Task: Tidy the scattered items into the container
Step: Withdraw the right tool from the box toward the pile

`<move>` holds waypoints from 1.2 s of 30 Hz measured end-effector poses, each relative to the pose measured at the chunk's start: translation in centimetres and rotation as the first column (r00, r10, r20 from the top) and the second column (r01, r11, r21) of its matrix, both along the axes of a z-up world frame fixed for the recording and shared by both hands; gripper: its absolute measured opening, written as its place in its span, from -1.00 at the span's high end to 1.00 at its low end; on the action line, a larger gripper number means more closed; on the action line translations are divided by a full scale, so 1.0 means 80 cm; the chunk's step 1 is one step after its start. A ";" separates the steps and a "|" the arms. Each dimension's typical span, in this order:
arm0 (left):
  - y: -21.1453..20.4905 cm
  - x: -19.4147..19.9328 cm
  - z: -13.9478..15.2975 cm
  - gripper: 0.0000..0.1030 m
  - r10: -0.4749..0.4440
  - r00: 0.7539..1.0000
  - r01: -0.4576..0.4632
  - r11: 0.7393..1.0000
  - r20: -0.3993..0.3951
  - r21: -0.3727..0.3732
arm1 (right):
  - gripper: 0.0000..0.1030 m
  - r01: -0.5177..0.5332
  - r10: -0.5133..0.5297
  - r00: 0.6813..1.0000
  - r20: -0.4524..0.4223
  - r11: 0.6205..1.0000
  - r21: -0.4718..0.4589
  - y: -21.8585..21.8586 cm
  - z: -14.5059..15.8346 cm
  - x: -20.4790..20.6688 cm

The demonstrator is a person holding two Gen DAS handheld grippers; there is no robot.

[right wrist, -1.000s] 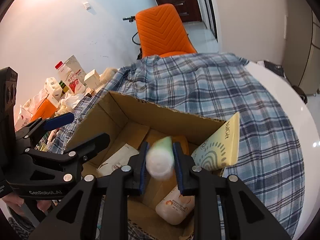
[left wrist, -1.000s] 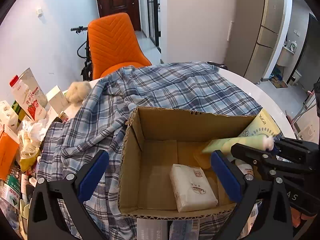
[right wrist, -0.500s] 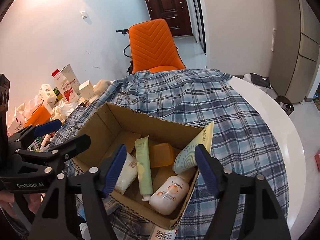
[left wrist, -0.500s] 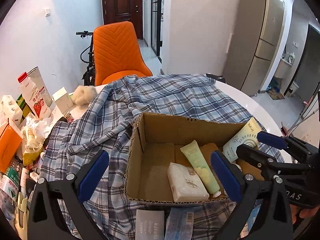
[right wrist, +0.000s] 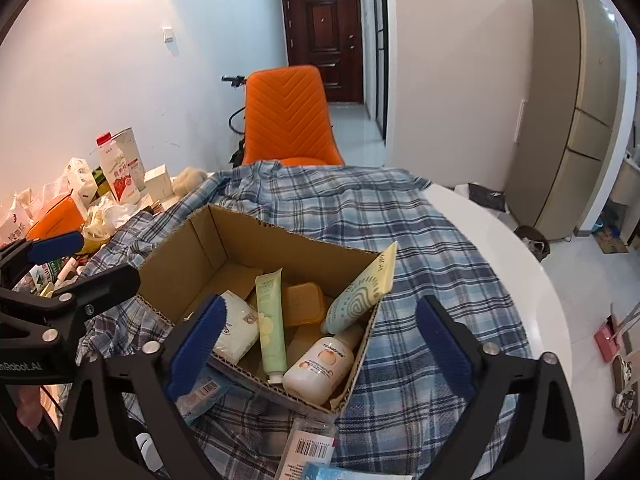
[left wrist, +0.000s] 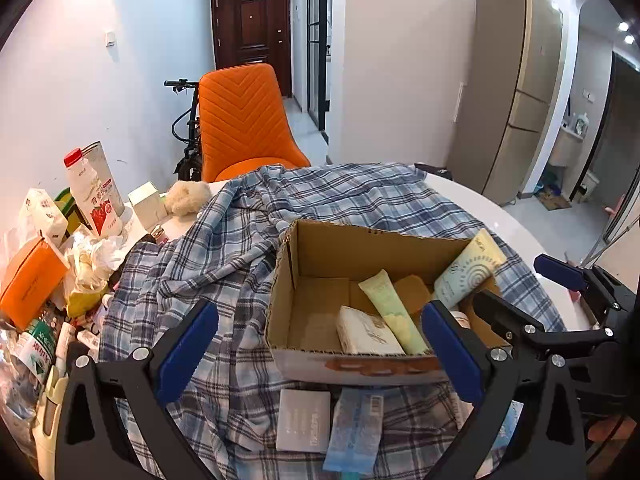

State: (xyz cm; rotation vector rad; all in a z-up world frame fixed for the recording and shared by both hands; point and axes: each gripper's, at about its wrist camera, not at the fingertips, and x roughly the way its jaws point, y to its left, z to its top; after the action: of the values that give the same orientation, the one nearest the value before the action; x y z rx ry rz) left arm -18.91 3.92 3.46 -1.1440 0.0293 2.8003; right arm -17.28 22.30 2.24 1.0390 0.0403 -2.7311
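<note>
While both tools are held above the near edge of the desk [right wrist: 516,264], the cardboard box [right wrist: 188,256] is seen open-topped on the blue plaid cloth [right wrist: 420,248]. The left tool [left wrist: 320,352] is spread wide with nothing between its blue pads, and the right tool [right wrist: 320,344] is likewise fully parted and empty.

Inside the box a pale green tube [right wrist: 271,326] lies flat on the floor. Its long axis runs from the far wall toward the near wall; the flat crimped end points away and the small white cap points toward the cameras. Faint lemon-like marks are seen on its lower half.

Just left of it a white tissue pack [right wrist: 236,326] lies flat. To its right an orange lidded tub [right wrist: 304,304] rests, and a white bottle [right wrist: 320,366] with a peach mark lies in the near right corner. A larger cream and teal tube [right wrist: 362,292] leans against the right wall, its crimped end up above the rim.

In front of the box, flat packets [left wrist: 352,428] lie on the cloth.
</note>
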 end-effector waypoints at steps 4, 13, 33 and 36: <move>-0.006 0.015 0.001 -1.00 0.008 1.000 -0.008 1.000 -0.017 0.007 | -0.95 0.000 0.000 1.000 -0.002 1.000 -0.027 0.003 0.000 0.015; -0.019 0.049 -0.006 -1.00 0.020 0.999 -0.020 1.000 -0.027 -0.003 | -0.96 0.004 -0.005 1.000 -0.027 1.000 -0.029 -0.008 -0.005 0.055; -0.046 0.147 0.005 -1.00 0.084 0.986 -0.077 0.996 -0.146 0.053 | -0.99 0.072 -0.086 0.980 -0.181 0.994 -0.084 0.000 -0.004 0.160; -0.047 0.161 0.000 -1.00 0.078 0.982 -0.067 0.995 -0.171 0.071 | -0.99 0.077 -0.100 0.976 -0.194 0.990 -0.122 0.004 -0.011 0.175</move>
State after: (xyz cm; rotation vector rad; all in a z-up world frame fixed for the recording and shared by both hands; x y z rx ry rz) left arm -6.04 0.17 3.45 -0.9016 -0.0886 2.9334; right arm -3.32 22.64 1.33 0.7501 -0.1314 -2.8698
